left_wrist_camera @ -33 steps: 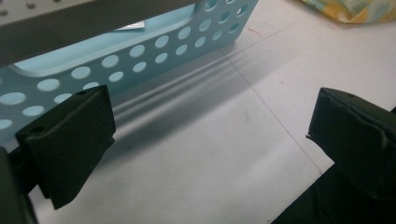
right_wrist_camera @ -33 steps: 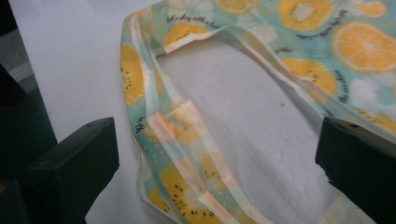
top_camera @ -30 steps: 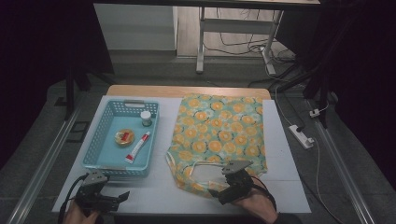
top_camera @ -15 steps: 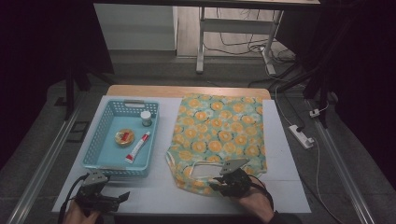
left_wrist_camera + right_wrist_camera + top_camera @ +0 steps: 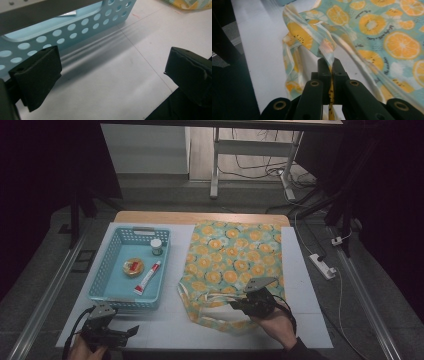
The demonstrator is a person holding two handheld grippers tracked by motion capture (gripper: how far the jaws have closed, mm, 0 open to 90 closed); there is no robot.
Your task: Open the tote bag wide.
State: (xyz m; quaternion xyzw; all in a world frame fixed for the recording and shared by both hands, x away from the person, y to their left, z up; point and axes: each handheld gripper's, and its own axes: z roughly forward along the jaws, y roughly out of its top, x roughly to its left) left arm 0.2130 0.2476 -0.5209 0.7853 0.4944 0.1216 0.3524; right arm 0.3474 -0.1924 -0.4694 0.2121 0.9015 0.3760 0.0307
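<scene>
A blue basket (image 5: 109,285) holds a small jar (image 5: 156,247) and tube (image 5: 147,277).

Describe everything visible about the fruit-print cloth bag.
The cloth bag is thin, soft fabric, pale teal printed with orange and kiwi slices, with pale straps at its near end. It lies mostly flat on the white table, right of the blue basket. The right gripper has just closed on a strap, lifting that edge into folds.

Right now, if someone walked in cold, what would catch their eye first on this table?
The fruit-print cloth bag on the table's right half stands out first, its handle strap pinched in the shut right gripper at the near edge. To its left sits a light blue basket holding a red-and-white tube, a small jar and a round tin. The left gripper rests open beside the basket's near wall.
</scene>
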